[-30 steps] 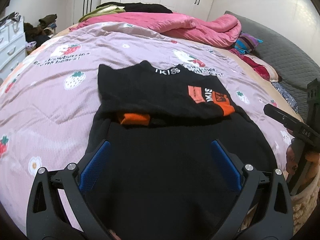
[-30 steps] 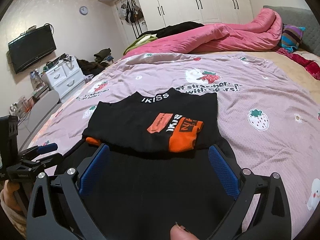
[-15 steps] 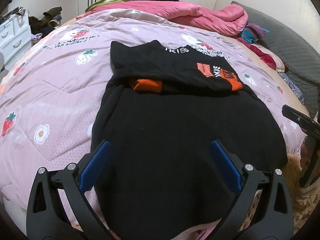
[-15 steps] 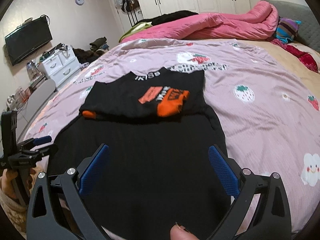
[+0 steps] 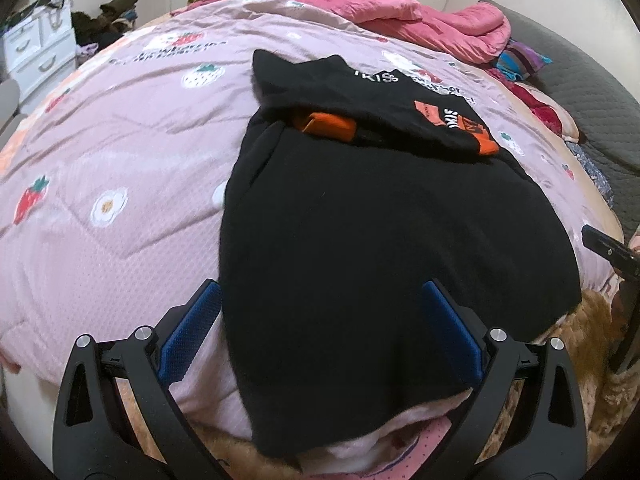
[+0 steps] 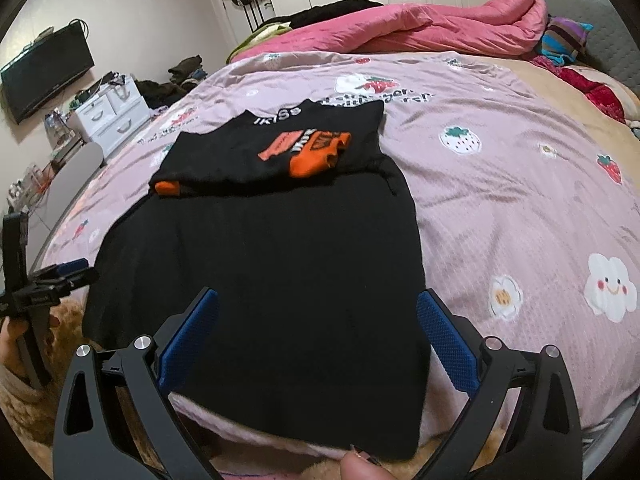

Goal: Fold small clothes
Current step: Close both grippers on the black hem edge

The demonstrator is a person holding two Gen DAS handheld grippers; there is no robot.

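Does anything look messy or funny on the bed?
A little. An orange cuff pokes out crookedly from under the folded top of the black sweater, and the sweater's bottom edge hangs off the strawberry bedspread. Both grippers have open jaws and hold nothing.

We hold two matching grippers. Our left gripper (image 5: 320, 320) has two black plastic arms with triangular cut-outs, silver round screw heads near the tops, and fingers (image 5: 192, 320) faced with blue dimpled pads. Our right gripper (image 6: 318, 320) looks the same: black frame, silver screws, blue textured pads. A bare fingertip (image 6: 358, 468) with a dark-edged nail shows below it.
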